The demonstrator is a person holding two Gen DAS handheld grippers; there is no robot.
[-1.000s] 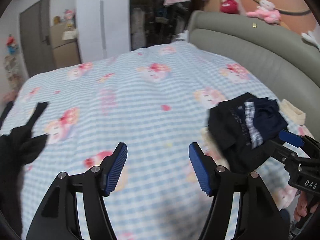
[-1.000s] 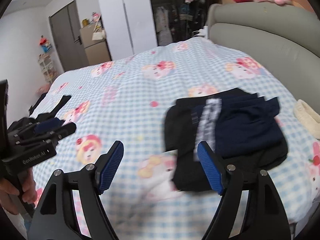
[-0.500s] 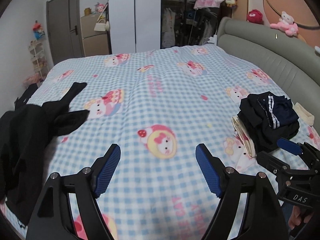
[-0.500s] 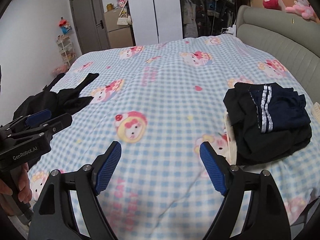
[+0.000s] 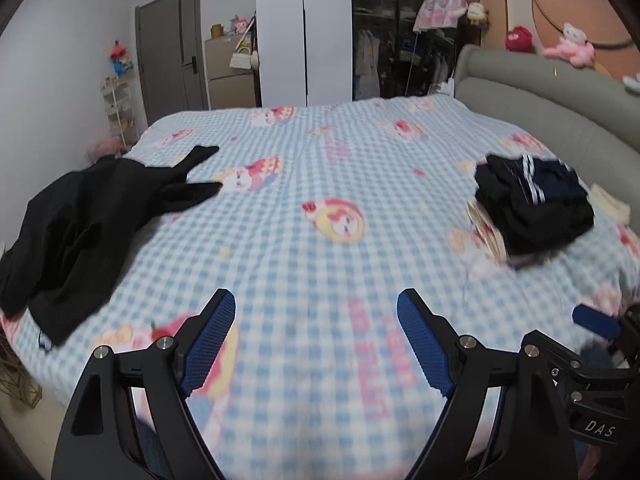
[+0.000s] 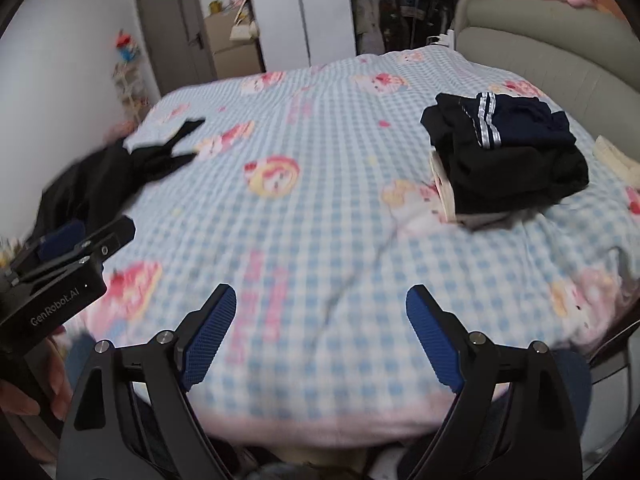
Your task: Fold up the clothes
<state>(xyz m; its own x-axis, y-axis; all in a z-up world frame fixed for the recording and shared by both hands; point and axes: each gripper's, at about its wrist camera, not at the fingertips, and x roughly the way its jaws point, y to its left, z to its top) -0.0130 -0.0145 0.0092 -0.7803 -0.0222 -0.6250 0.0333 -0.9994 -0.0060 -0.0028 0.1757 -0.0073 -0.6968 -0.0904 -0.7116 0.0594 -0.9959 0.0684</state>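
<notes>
- Left gripper (image 5: 316, 336) and right gripper (image 6: 321, 334): tongs apart, holding nothing
- Risk: grabbing the crumpled black garment (image 5: 84, 228) by one layer could bunch it

1. Left wrist view sits low at the near edge of the bed (image 5: 320, 208), looking forward between the left claw (image 5: 316, 340) fingers toward the wardrobe (image 5: 394, 30).
2. Right wrist view rides just beside it, a bit higher, right claw (image 6: 320, 340) framing the same bedspread.
3. Both catch the loose black garment (image 5: 88, 220) far left and the folded pile (image 6: 508, 156) right.
4. Each view glimpses the other claw at its edge.
</notes>
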